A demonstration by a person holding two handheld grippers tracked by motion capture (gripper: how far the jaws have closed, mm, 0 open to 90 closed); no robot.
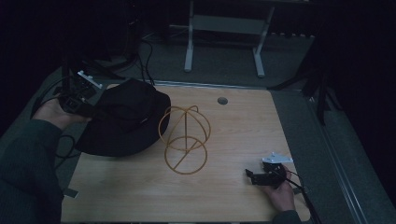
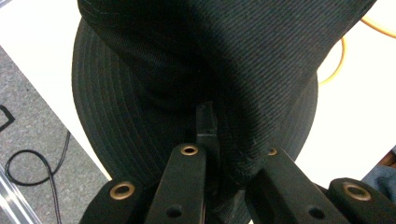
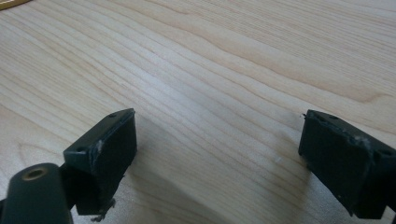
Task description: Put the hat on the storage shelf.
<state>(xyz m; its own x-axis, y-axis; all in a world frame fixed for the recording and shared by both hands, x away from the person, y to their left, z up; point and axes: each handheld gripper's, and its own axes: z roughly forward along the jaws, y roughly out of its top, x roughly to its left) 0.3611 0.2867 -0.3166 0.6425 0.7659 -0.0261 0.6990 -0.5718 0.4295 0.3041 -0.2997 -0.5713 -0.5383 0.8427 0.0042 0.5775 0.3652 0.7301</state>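
Note:
A black bucket hat [image 1: 126, 116] lies at the left of the wooden table [image 1: 233, 200], its left side lifted a little. My left gripper [image 1: 95, 112] is shut on the hat's brim at that edge. In the left gripper view the jaws [image 2: 219, 144] pinch a fold of the dark fabric [image 2: 224, 56]. A gold wire hat stand [image 1: 185, 140] stands just right of the hat, and its wire [image 2: 334, 70] curves out behind the cloth. My right gripper [image 1: 250, 176] rests low at the table's front right, open, with bare wood between its pads [image 3: 217, 149].
A round cable hole [image 1: 222, 100] sits near the table's far edge. Black cables [image 1: 144, 56] trail on the grey floor at the back left, and another loops beside the table [image 2: 32, 163]. A white desk frame [image 1: 224, 28] stands beyond the table.

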